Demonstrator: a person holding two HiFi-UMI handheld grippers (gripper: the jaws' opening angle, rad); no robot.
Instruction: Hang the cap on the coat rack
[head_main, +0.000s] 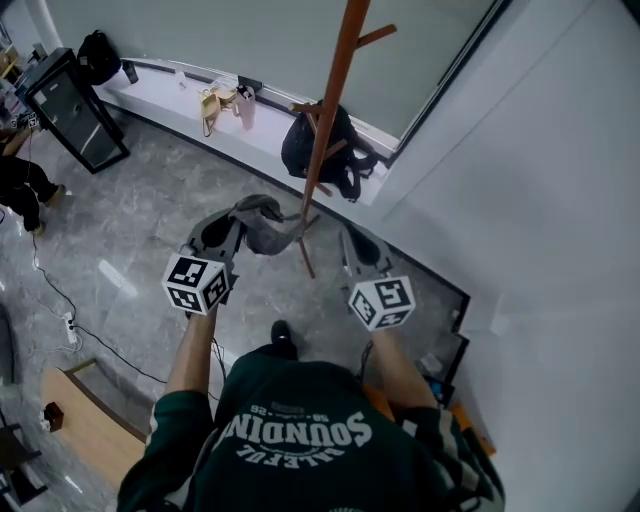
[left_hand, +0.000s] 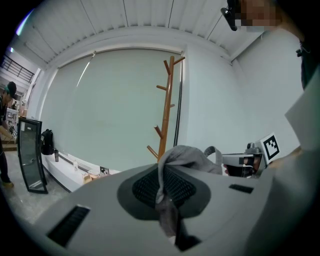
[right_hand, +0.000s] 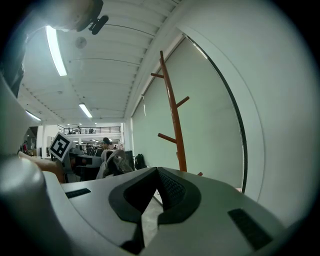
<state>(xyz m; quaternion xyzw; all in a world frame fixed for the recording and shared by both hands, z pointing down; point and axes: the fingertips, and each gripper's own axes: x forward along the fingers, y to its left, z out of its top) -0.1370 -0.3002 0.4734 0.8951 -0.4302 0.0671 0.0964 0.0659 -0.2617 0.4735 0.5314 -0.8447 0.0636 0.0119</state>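
I saw the cap (head_main: 262, 225) was soft matt grey cloth; coat rack (head_main: 330, 110) smooth reddish-brown wood w/ slight sheen; floor (head_main: 140, 230) glossy grey stone-look tile; left gripper (left_hand: 167, 197) matt grey plastic.

L gripper (left_hand: 162, 192) fills the lower half. Its jaws are closed on a fold of the grey cap (left_hand: 190, 156), w/ fabric pinched betw. the ribbed pads. The rest of the cap is bunched over the jaw tips toward 1 o'clock, strap loop sticking up. Wooden coat rack (left_hand: 168, 107) stands upright behind the cap at 12 o'clock, pegs angled up, in front of a big pale window blind (left_hand: 110, 105). At 3 o'clock is the R gripper (left_hand: 232, 165) w/ its marker cube (left_hand: 270, 145), just beside the cap; contact unclear. At 9 o'clock: black-framed glass panel (left_hand: 30, 152), black bag (left_hand: 47, 141) on a white sill (left_hand: 67, 165), and a person (left_hand: 6, 107) at the frame edge.
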